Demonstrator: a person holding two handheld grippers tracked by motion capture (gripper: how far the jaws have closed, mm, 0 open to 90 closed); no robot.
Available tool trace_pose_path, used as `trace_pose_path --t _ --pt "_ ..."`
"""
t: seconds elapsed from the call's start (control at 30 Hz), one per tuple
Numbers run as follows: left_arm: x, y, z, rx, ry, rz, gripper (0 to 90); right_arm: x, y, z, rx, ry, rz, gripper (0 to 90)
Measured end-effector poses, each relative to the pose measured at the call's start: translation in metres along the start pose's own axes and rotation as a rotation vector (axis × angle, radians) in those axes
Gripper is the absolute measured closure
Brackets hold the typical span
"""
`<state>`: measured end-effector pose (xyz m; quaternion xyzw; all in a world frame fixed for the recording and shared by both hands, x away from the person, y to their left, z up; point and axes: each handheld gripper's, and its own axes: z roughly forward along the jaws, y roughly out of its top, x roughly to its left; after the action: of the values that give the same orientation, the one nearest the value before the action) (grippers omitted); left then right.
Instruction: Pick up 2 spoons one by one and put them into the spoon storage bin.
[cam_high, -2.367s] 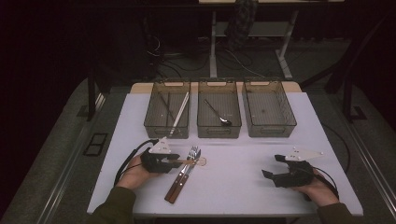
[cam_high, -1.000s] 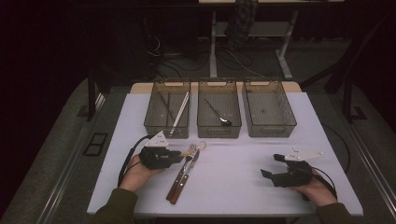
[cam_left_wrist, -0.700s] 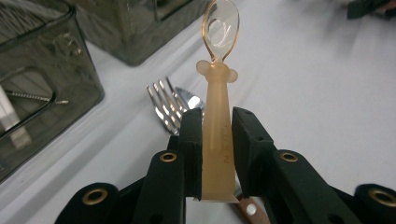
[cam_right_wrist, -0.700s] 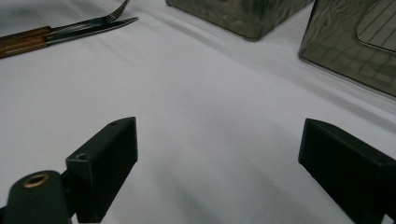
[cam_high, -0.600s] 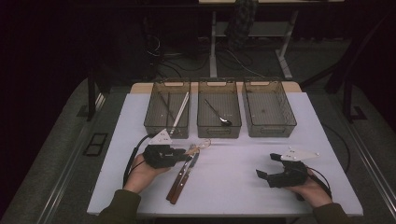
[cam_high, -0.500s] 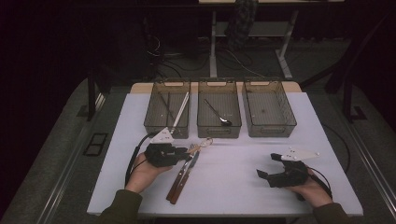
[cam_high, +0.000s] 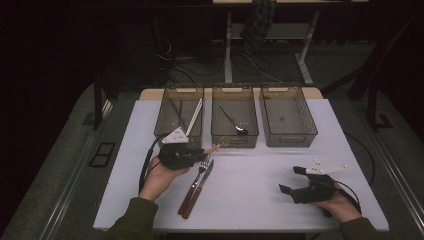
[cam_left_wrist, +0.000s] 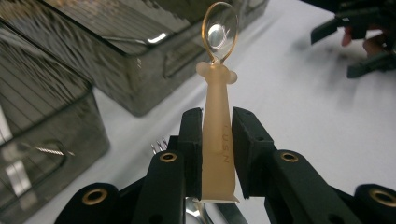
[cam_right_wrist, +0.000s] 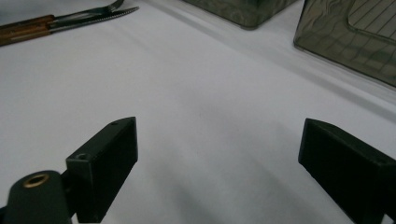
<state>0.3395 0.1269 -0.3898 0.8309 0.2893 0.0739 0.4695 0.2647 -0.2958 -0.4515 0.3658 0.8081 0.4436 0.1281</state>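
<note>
While the small amber spoon (cam_left_wrist: 216, 116) is clamped by its handle in the left gripper (cam_high: 196, 151), its bowl is pointed at the middle bin (cam_high: 235, 116) just ahead; the right gripper (cam_high: 292, 181) is held wide open, empty, well apart.

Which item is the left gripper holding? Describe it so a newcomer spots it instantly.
Start at the three wire baskets along the white table's far edge. In front of the middle basket, the left gripper clamps a small spoon. Unlike the wooden-handled fork and knife lying nearby, it has a pale translucent handle and amber-rimmed bowl.
</note>
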Motion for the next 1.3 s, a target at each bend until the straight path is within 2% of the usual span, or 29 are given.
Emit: trace_pose_path --t 0.2,0.43,0.5,0.6,0.7,0.87,0.97,1.1,1.17,1.27,1.3 --pt "0.005 0.022 0.012 -0.024 0.015 -0.004 73.5 0.002 0.001 0.001 -0.002 0.005 -0.008 11.3" --pt "0.012 0.047 0.036 -0.012 0.028 -0.003 73.5 0.003 0.001 0.0 0.001 0.001 -0.01 11.3" --pt "0.014 0.054 0.044 -0.009 0.033 -0.015 73.5 0.003 0.0 0.0 0.003 -0.002 -0.008 11.3" --pt "0.018 0.064 0.054 0.0 0.051 -0.016 73.5 0.003 0.0 0.001 0.005 -0.007 -0.003 11.3" --pt "0.023 0.072 0.064 0.003 0.06 -0.041 73.4 0.003 0.0 0.0 -0.001 -0.007 0.0 11.3" --pt "0.027 0.087 0.081 0.029 0.1 -0.042 73.4 0.003 0.0 0.0 0.0 -0.005 -0.001 11.3" --pt "0.031 0.092 0.089 0.031 0.112 -0.066 73.4 0.003 0.0 0.0 0.0 -0.007 0.0 11.3" --pt "0.036 0.096 0.099 0.077 0.137 -0.073 73.3 0.003 0.0 -0.001 -0.002 -0.007 0.0 11.3" --pt "0.037 0.094 0.104 0.106 0.163 -0.095 73.2 0.003 0.0 -0.001 -0.003 -0.007 -0.001 11.3" --pt "0.041 0.091 0.111 0.14 0.158 -0.124 71.4 0.003 0.0 -0.001 -0.005 -0.005 0.001 11.3" --pt "0.04 0.091 0.112 0.138 0.154 -0.126 67.0 0.003 0.0 -0.001 -0.005 -0.004 0.001 11.3"
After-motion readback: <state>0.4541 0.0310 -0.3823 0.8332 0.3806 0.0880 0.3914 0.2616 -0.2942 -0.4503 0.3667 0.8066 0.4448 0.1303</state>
